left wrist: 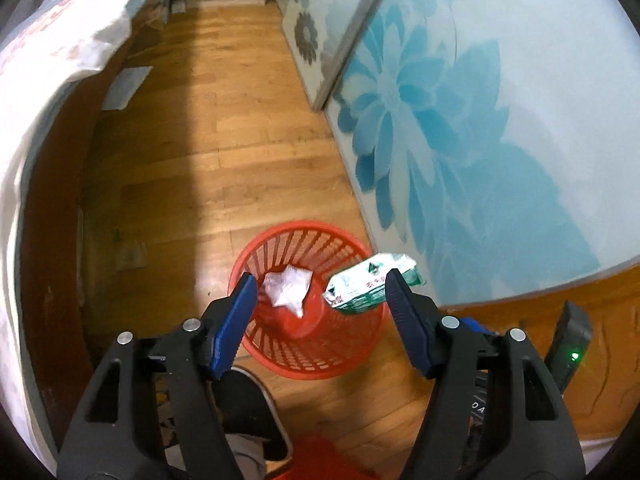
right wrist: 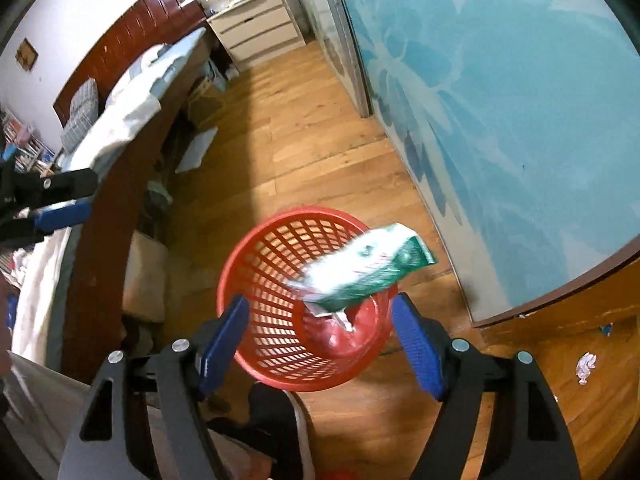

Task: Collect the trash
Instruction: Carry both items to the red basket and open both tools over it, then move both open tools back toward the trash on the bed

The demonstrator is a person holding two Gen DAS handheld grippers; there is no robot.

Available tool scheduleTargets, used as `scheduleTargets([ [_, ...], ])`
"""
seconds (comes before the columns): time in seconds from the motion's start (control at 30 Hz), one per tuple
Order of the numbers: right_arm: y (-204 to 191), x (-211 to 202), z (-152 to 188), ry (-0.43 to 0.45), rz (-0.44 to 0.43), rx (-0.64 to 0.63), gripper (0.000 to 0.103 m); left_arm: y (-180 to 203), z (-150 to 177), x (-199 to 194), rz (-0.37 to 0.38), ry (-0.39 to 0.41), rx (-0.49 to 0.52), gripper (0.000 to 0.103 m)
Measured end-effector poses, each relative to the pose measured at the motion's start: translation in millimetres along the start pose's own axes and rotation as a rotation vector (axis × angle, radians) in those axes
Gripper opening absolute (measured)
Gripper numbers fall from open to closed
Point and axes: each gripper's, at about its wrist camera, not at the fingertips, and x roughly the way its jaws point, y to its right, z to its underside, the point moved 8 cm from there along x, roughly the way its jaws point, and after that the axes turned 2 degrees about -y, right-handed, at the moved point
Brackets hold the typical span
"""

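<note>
- Far left, left wrist view: bed with white sheet hanging over a dark wood frame; a flat pale sheet lies on the floor just beside it.
- Right wrist view: same bed runs back to a dark red headboard; white drawer unit at the far end.
- Left gripper: jaws spread wide, blue pads clear of everything. Nothing pinched.
- Crumpled white wrapper sits in the gap between those pads, touching neither, over the mouth of the red basket.
- Green-and-white packet is just right of the wrapper, over the basket's right rim, by the right pad; contact with that pad can't be judged.
- Right gripper: also spread wide, nothing between the pads pressed.
- In that view the green-and-white packet is motion-blurred, loose above the red basket, apart from both pads.
- Basket stands on the wood floor, near the blue floral wall panels.
- Dark shoe on the floor just below the basket.
- Far right, right wrist view: crumpled white scrap lies on the floor, well apart from the basket.
</note>
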Motion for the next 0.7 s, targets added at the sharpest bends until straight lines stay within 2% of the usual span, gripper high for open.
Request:
scheduleTargets([
  [0.13, -17.7, -5.5, -9.4, -0.003, -0.021, -0.062, 0.074, -16.9, -7.8, -43.6, 0.009, 0.132, -0.038, 0.067],
  [0.23, -24.6, -7.6, -14.2, -0.009, -0.030, -0.051, 0.074, -40.7, -7.4, -74.8, 0.034, 0.224, -0.117, 0.067],
  [0.33, -27.4, -16.7, -15.7, 0.009, -0.033, -0.030, 0.074, -60.1, -2.8, -86.6, 0.045, 0.254, -0.174, 0.067],
  [0.43, -40.9, -26.9, -15.2, 0.013, -0.051, -0.040, 0.074, -72.4, -0.8, -108.6, 0.026, 0.313, -0.184, 0.067],
  [0.5, -63.2, -37.2, -21.4, 0.030, -0.072, -0.080, 0.074, -85.1, 2.1, -145.3, 0.007, 0.406, -0.171, 0.067],
  [0.6, -115.5, -57.3, -39.5, 0.083, -0.109, -0.165, 0.075, -123.3, 13.7, -214.6, -0.067, 0.543, -0.165, 0.078],
  [0.63, -148.8, -67.7, -50.3, 0.114, -0.133, -0.214, 0.075, -136.3, 17.7, -232.5, -0.089, 0.575, -0.168, 0.083],
  [0.7, -205.7, -83.8, -66.7, 0.163, -0.174, -0.291, 0.078, -179.6, 33.4, -280.0, -0.185, 0.655, -0.174, 0.088],
])
